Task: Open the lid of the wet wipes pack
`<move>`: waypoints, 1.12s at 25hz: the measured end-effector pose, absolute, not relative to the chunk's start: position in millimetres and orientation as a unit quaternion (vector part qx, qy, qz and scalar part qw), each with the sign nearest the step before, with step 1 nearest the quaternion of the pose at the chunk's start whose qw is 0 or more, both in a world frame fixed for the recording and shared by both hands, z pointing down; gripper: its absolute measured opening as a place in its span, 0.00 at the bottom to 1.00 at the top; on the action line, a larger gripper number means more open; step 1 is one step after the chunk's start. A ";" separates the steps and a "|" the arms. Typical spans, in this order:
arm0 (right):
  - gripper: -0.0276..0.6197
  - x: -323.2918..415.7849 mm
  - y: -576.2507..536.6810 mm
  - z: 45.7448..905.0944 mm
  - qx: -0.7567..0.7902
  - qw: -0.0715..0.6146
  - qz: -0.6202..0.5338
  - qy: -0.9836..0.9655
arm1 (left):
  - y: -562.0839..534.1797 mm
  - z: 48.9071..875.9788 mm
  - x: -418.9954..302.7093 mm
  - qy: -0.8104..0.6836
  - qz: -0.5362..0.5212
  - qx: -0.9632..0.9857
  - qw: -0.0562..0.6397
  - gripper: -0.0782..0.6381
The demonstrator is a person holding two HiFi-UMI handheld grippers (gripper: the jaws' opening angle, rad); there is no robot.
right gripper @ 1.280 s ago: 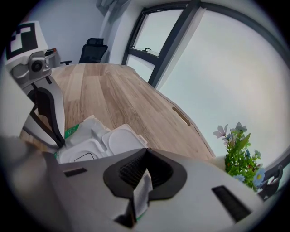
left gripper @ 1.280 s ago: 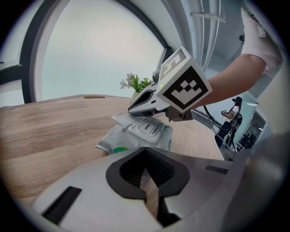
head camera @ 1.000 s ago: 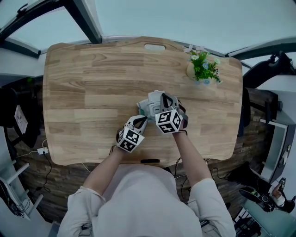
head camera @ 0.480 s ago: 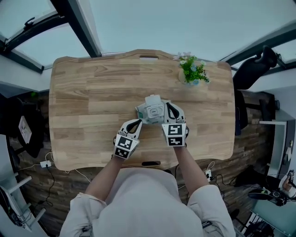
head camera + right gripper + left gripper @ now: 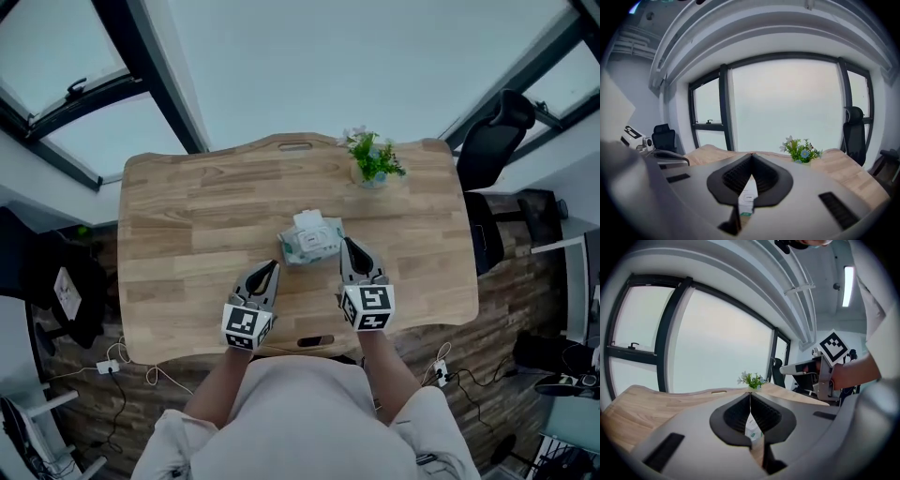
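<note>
Both pairs of jaws were closed tip to tip with nothing clamped. The left gripper (image 5: 272, 266) was empty, its tip just short of the wet wipes pack (image 5: 311, 240) on the pack's near-left side and not touching it. The right gripper (image 5: 349, 244) was empty too, its tip just beside the pack's right edge, with no contact visible in the head view. In each gripper view the pack showed only as a sliver through the gap behind the closed tips. The pack lay flat on the wooden table (image 5: 187, 234). A white piece stood up at the pack's far side; lid or wipe, could not tell. A flower pot (image 5: 372, 161) stood beyond the pack to the far right. A black office chair (image 5: 492, 131) sat further right of the pack, off the table.
</note>
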State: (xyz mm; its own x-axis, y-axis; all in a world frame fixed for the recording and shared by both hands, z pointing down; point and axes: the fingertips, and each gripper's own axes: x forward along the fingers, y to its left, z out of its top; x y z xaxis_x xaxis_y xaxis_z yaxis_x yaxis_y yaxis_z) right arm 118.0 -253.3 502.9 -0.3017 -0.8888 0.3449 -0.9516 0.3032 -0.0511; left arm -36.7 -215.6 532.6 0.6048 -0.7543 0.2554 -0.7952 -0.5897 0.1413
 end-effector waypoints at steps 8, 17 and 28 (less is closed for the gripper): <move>0.05 121.1 -207.9 464.1 0.590 0.075 0.107 -0.797 | -193.1 473.6 -50.4 -0.445 0.049 0.891 0.075 0.14; 0.05 136.7 -165.7 443.4 0.614 0.051 0.101 -0.781 | -172.6 438.9 -59.6 -0.450 0.028 0.891 0.044 0.14; 0.05 145.6 -133.0 429.4 0.623 0.045 0.079 -0.777 | -147.0 435.7 -57.4 -0.464 0.022 0.884 0.042 0.14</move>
